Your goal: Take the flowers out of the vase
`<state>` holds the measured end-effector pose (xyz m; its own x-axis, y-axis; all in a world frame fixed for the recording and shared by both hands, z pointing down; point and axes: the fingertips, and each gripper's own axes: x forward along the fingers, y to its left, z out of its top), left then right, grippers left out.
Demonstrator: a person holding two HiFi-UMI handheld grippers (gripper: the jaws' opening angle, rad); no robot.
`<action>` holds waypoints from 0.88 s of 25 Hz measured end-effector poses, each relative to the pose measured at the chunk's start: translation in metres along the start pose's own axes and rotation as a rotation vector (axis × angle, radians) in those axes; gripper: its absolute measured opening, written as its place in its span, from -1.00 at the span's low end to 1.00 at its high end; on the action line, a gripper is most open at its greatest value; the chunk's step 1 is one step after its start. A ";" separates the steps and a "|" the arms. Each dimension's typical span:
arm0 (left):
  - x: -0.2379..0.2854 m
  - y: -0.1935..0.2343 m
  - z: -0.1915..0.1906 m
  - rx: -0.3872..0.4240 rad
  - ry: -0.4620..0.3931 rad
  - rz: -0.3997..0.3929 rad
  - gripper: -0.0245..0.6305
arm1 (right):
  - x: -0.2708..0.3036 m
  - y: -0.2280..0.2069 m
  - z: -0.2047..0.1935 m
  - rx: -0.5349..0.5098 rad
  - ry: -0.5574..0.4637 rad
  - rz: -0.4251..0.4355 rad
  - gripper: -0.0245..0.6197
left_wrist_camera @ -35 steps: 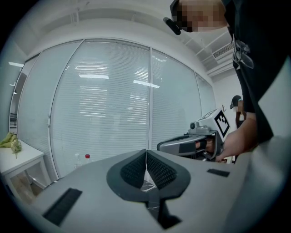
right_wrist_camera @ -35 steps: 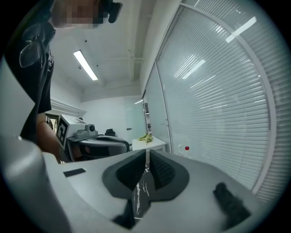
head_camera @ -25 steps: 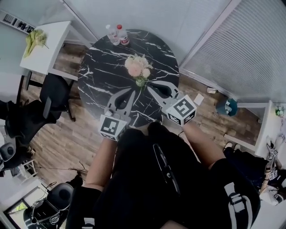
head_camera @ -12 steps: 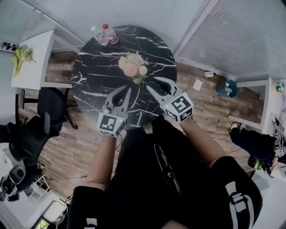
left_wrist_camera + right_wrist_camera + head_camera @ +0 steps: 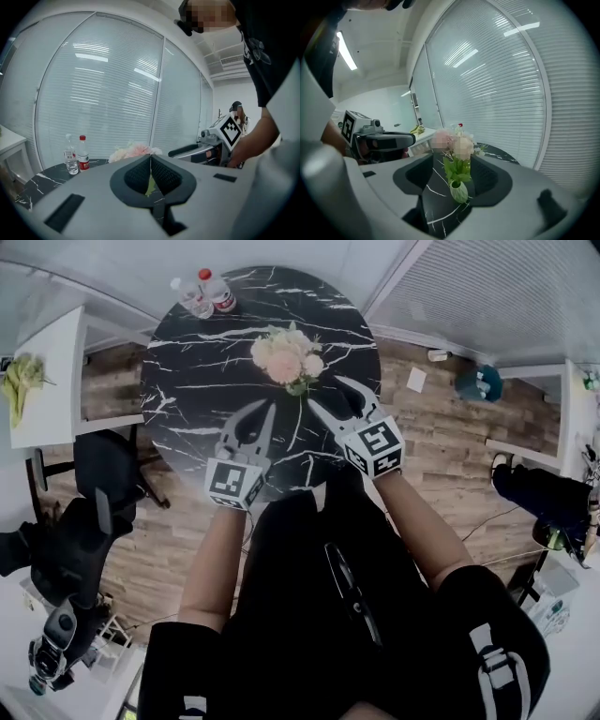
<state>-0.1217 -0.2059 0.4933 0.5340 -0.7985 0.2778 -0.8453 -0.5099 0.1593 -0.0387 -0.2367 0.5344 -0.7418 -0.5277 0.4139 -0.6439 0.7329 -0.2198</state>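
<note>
A bunch of pale pink and cream flowers [image 5: 286, 354] stands in a small green ribbed vase [image 5: 459, 191] on the round black marble table [image 5: 187, 390]. My right gripper [image 5: 328, 395] is open, its jaws having just been opening, with nothing between them. It sits just right of the vase. In the right gripper view the flowers [image 5: 454, 143] and vase stand a little ahead, framed by the open right gripper [image 5: 457, 161]. My left gripper [image 5: 267, 411] is shut and empty, below and left of the flowers. The left gripper [image 5: 150, 159] points toward the flowers [image 5: 136, 150].
Two water bottles [image 5: 208, 293] stand at the table's far edge. A white side table with green stems [image 5: 23, 381] and a black chair [image 5: 103, 465] are at the left. Window blinds [image 5: 103, 93] run behind the table. A teal object [image 5: 480, 382] lies on the wooden floor.
The right gripper's jaws went from shut to open. Both grippers sank toward the tabletop, the right one turning toward the vase. The left stayed shut.
</note>
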 end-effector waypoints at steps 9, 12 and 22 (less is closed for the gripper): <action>0.023 0.020 -0.034 0.000 0.022 -0.050 -0.88 | 0.033 -0.010 -0.041 0.065 0.046 -0.067 -0.04; 0.032 0.023 -0.043 -0.008 0.020 -0.055 -0.88 | 0.044 -0.011 -0.053 0.067 0.063 -0.074 -0.02; 0.045 0.030 -0.064 0.001 0.007 -0.013 -0.88 | 0.078 -0.018 -0.069 0.064 0.062 -0.085 0.04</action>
<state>-0.1244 -0.2368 0.5716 0.5447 -0.7898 0.2821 -0.8385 -0.5203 0.1622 -0.0723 -0.2614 0.6319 -0.6722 -0.5574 0.4872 -0.7161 0.6566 -0.2367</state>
